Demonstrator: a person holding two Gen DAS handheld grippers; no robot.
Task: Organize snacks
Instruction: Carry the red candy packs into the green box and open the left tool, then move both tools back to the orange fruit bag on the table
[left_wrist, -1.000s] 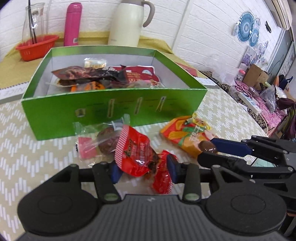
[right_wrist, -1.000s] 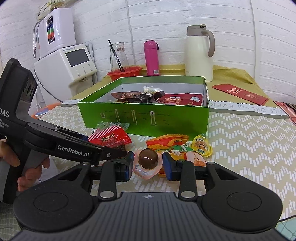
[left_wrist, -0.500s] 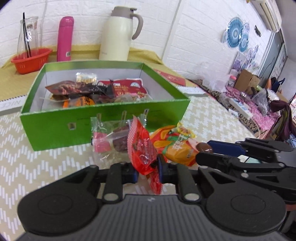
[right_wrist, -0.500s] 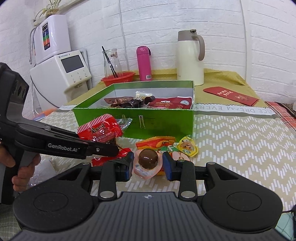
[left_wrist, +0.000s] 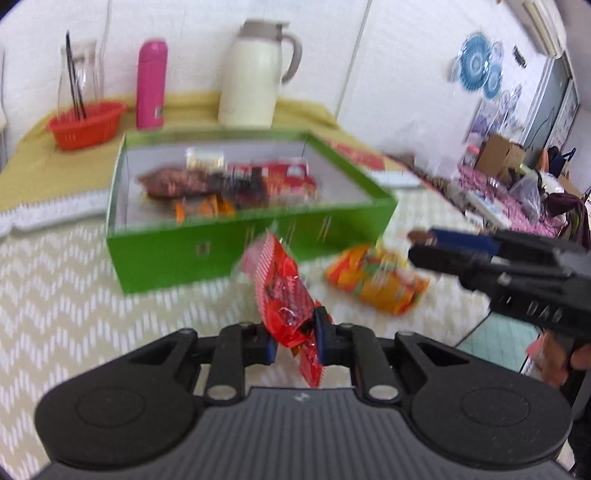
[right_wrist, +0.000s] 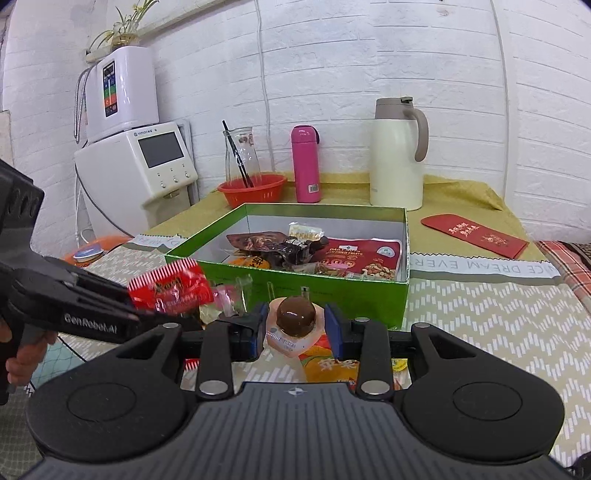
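Several snacks already lie in the green box (right_wrist: 404, 266). The left tool (left_wrist: 294, 338) is closed on a red packet (left_wrist: 282, 295), raised off the tabletop (left_wrist: 55, 280) short of the box. The right tool (right_wrist: 295, 328) is clamped on a chocolate-ball pack (right_wrist: 295, 319), likewise outside. An orange packet (left_wrist: 376, 282) remains on the tabletop. The box's near wall stands between both loads and the interior; a flask (right_wrist: 306, 164) and jug (right_wrist: 397, 155) stand behind.

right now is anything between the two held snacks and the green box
Nothing visible. The left gripper holds the red packet, the right gripper the chocolate cup, both just short of the green box's near wall; its top is open.
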